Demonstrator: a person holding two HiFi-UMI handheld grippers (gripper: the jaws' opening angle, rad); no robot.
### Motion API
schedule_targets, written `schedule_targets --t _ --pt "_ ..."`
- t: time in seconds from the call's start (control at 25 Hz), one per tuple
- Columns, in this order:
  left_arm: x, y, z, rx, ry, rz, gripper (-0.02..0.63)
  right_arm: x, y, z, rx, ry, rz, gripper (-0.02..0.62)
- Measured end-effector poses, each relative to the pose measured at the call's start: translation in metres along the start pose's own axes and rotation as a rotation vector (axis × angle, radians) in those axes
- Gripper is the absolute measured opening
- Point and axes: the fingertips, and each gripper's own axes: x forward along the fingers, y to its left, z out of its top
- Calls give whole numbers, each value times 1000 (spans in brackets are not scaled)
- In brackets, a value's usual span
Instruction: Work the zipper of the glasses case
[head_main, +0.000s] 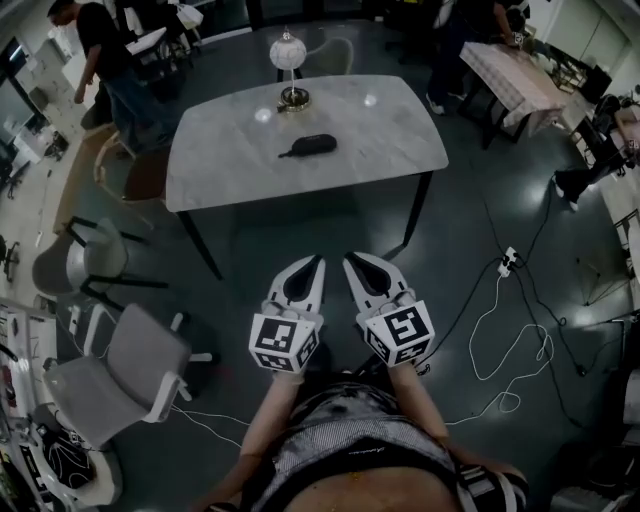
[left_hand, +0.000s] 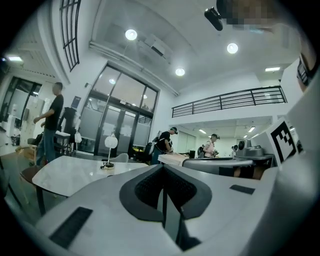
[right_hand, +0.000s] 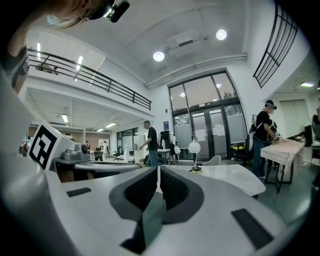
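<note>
The marble table (head_main: 230, 150) stands ahead, with bare floor between it and both grippers. The left gripper (head_main: 316, 262) and right gripper (head_main: 352, 260) are side by side, jaws closed on nothing (the right shows a hairline slit). A grey chair (head_main: 120, 365) sits off the table's left. On the table, the glasses case (head_main: 310, 146) lies just near a lamp (head_main: 289, 62).

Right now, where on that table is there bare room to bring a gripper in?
On the table, the right half from the glasses case to the edge is bare; so is the near strip before the case. Tightest: the lamp behind it.
</note>
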Motion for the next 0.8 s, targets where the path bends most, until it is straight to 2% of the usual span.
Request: schedule_targets --t 0.52,0.8 --pt "57 82 18 1 12 -69 0 101 -17 12 -5 16 -26 69" --pt "65 113 20 -10 25 -93 0 133 -19 12 1 25 -56 69"
